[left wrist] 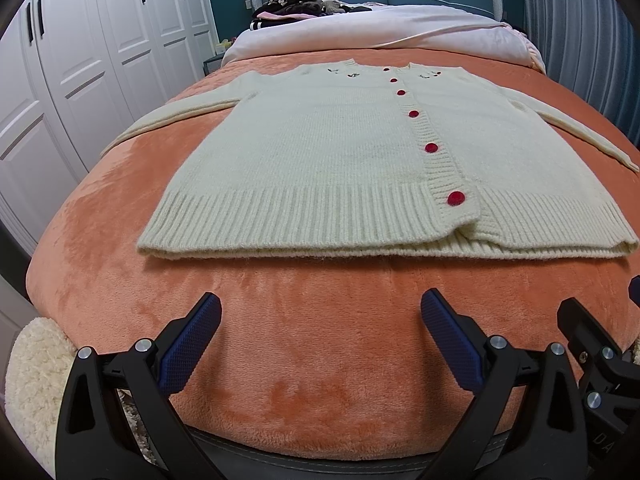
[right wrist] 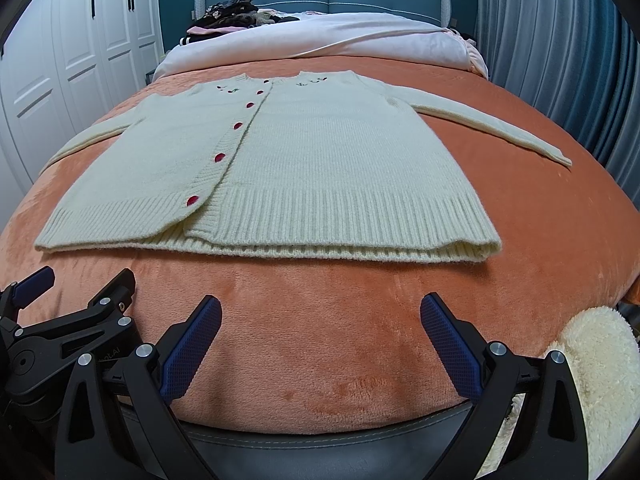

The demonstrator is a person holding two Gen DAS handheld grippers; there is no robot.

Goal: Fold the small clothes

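A cream knit cardigan (left wrist: 340,152) with red buttons lies flat and face up on the orange blanket (left wrist: 320,340), both sleeves spread out to the sides. It also shows in the right wrist view (right wrist: 300,168). My left gripper (left wrist: 320,320) is open and empty, short of the cardigan's ribbed hem. My right gripper (right wrist: 320,320) is open and empty, also short of the hem. The two grippers sit side by side: the right one shows at the left view's right edge (left wrist: 592,356), the left one at the right view's left edge (right wrist: 72,312).
A white duvet (left wrist: 380,28) covers the far half of the bed, with a pile of dark clothes (left wrist: 296,4) by the blue headboard. White wardrobes (left wrist: 80,60) stand left, grey curtains (right wrist: 560,60) right. A fluffy cream rug (right wrist: 592,368) lies at the bed's foot.
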